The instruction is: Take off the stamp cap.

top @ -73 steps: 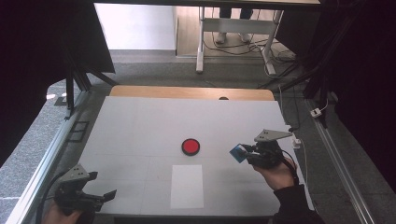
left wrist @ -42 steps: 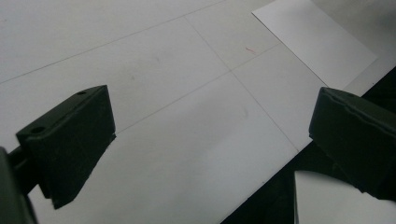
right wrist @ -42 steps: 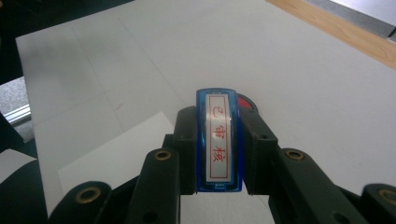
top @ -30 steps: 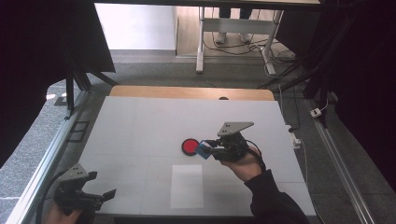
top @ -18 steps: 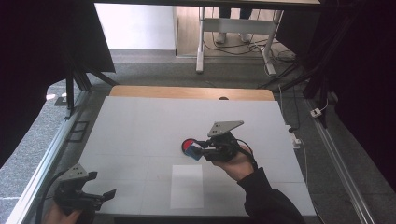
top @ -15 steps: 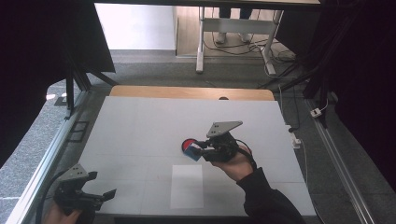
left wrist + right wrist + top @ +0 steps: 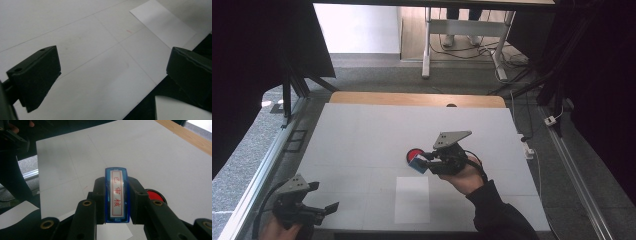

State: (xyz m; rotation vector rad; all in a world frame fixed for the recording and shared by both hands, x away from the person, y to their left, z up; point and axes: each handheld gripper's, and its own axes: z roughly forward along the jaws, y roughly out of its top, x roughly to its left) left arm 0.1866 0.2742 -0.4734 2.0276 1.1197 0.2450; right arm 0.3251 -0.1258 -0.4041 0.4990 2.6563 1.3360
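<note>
My right gripper (image 7: 421,161) is shut on a blue stamp (image 7: 117,195) whose white label bears red characters. In the high view the blue stamp (image 7: 417,163) hangs just in front of a round red ink pad (image 7: 414,154) near the table's middle, partly covering it. The red ink pad (image 7: 154,195) peeks out to the right of the jaws in the right gripper view. A white sheet of paper (image 7: 412,199) lies just nearer than the stamp. My left gripper (image 7: 328,207) rests open at the table's front left corner with nothing between its jaws; its own view shows the sheet of paper (image 7: 162,23) farther off.
The white table top (image 7: 362,135) has a wooden strip (image 7: 417,99) along its far edge. Metal rails run along both sides. A small white plug (image 7: 527,149) lies by the right edge. Table legs and cables stand beyond on the floor.
My right gripper has carried the blue stamp leftward from the table's right side to just over the red ink pad. The left gripper has stayed put.
</note>
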